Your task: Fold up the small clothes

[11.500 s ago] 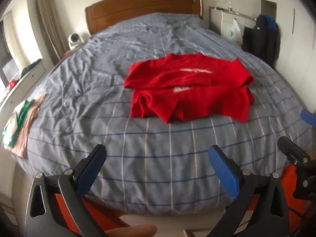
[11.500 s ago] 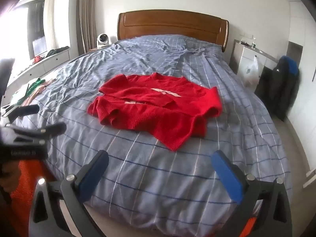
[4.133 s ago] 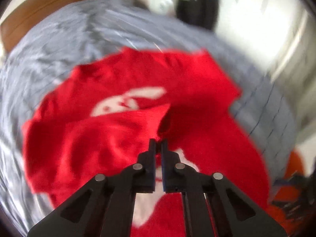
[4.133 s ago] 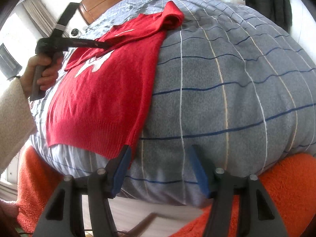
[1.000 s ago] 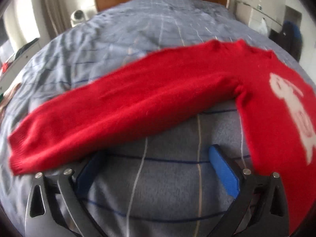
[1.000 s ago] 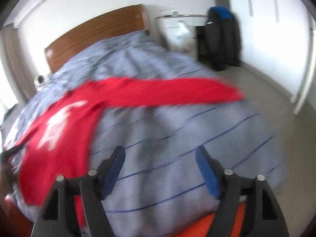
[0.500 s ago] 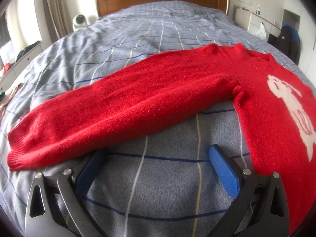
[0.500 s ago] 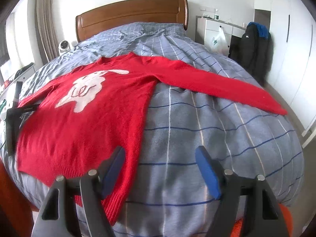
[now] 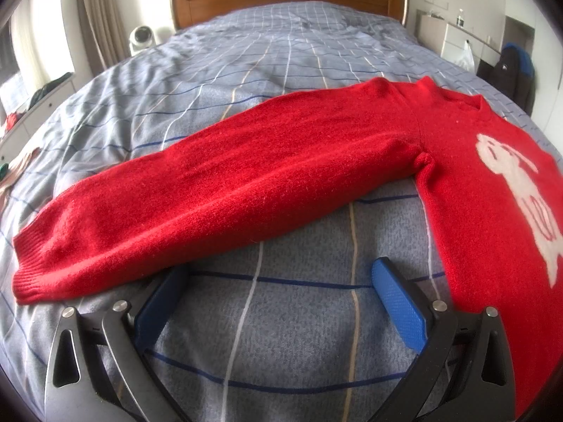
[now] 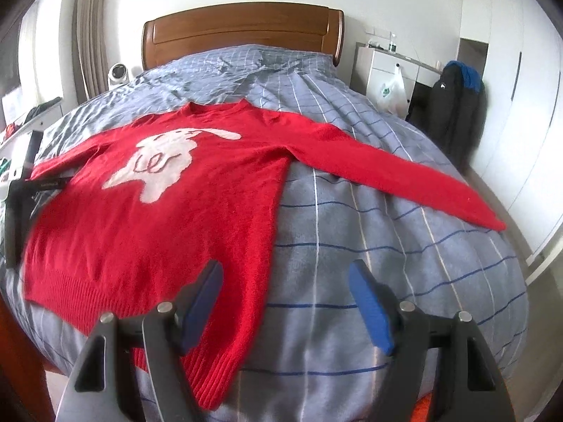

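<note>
A red knit sweater (image 10: 183,211) with a white rabbit print lies spread flat, front up, on the bed, both sleeves stretched out sideways. In the left wrist view its left sleeve (image 9: 218,190) runs across the frame, cuff at the far left. My left gripper (image 9: 278,281) is open and empty, just in front of that sleeve, low over the bedding. My right gripper (image 10: 286,281) is open and empty above the sweater's lower right hem corner. The left gripper also shows in the right wrist view (image 10: 21,190) at the left edge.
The bed has a grey-blue checked cover (image 10: 387,246) and a wooden headboard (image 10: 242,28). A small pile of clothes (image 9: 8,172) lies at the bed's left edge. A white dresser and a dark jacket (image 10: 454,112) stand to the right. An orange rug lies below.
The crumpled sweater has been pulled open and laid flat with both sleeves spread out. Both grippers have let go of it and drawn back, open, near the bed's front edge.
</note>
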`<state>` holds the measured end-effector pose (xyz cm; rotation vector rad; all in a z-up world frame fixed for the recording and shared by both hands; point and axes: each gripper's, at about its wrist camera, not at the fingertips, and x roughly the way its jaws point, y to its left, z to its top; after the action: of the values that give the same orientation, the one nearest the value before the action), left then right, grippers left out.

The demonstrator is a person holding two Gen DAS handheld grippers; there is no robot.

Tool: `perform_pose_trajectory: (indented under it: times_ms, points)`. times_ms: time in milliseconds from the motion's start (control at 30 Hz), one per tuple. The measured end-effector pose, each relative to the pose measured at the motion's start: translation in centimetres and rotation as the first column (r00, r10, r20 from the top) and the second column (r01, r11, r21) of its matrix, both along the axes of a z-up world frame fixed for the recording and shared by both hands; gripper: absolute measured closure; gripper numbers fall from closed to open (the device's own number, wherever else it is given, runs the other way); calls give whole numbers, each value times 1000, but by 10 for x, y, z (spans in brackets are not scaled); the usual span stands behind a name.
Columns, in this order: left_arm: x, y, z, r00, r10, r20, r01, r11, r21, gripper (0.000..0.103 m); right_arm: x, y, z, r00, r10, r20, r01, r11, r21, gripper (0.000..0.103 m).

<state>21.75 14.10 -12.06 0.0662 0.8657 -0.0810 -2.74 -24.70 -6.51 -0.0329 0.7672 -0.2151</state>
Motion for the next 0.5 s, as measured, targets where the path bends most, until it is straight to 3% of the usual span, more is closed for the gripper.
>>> perform_pose_trajectory:
  times_ms: [267, 500]
  points:
    - [0, 0, 0, 1000, 0, 0, 0, 1000, 0, 0, 11, 16, -14, 998, 37, -49, -38, 999, -16, 30]
    - [0, 0, 0, 1000, 0, 0, 0, 1000, 0, 0, 9, 35, -5, 996, 80, -36, -83, 993, -81, 30]
